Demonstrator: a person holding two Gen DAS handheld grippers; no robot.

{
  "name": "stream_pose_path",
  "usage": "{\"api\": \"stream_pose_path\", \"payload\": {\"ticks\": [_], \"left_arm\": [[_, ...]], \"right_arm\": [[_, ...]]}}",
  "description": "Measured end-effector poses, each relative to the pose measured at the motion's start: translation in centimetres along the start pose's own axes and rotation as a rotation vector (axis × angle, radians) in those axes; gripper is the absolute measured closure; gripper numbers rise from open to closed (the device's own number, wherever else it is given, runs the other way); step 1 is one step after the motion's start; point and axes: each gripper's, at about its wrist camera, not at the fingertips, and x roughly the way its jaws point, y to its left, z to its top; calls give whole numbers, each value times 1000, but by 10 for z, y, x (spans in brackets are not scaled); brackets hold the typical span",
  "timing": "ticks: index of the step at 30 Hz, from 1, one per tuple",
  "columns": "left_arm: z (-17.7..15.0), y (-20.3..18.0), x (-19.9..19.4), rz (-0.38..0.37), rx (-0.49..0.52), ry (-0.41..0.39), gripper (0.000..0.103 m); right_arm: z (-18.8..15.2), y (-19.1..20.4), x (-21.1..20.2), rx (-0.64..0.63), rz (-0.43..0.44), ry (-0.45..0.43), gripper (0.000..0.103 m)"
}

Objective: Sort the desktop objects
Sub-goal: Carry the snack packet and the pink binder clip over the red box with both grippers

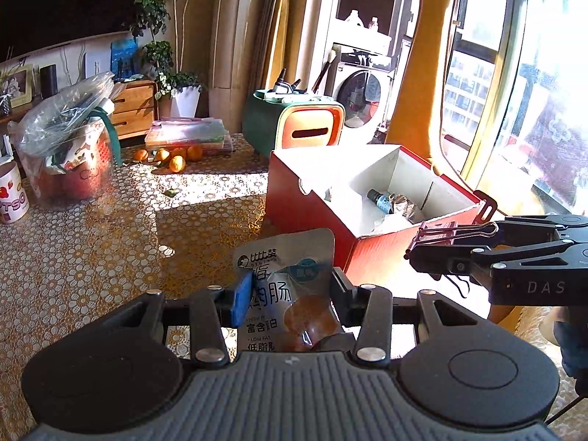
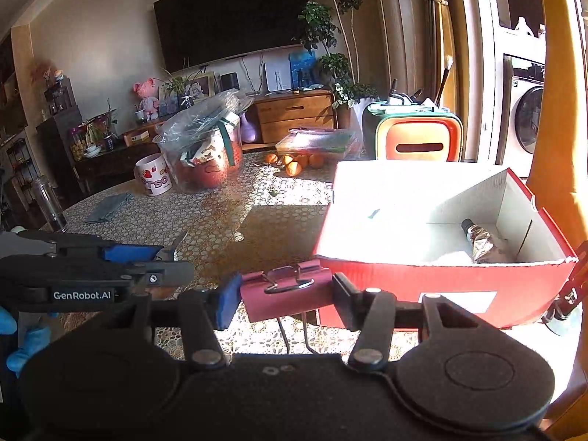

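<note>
Inside red box [image 2: 441, 283], small bottle [image 2: 468, 228]; crumpled foil pack [image 2: 485, 246] beside.

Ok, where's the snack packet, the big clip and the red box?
snack packet [image 1: 273, 286], left wrist view, on its printed front.
clip [image 2: 284, 290], right wrist view, on its dark red body.
red box [image 2: 404, 281], right wrist view, on its front wall.

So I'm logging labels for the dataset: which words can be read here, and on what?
"DAS": right hand-held gripper.
"GenRobot.AI": left hand-held gripper.
"HIGH P", "LOW FAT", plus Chinese characters, partly hidden: snack packet in the left one.
"TSO", cut off: white mug.
Red box label: washed out, unreadable.
</note>
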Motion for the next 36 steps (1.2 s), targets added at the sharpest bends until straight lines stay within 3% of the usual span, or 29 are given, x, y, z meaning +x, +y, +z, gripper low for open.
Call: {"api": "stream_pose_path", "payload": {"ticks": [16,24,36], "left_arm": [[55,-69,49,-98,140,-5,60],[78,-85,82,-108,187,13,60],[97,-91,155,-113,217,134,60]], "right_arm": [[40,-87,-16,33,-146,-115,51],[44,-125,12,49,-203,-83,51],[45,-159,57,77,-262,3,51]]}}
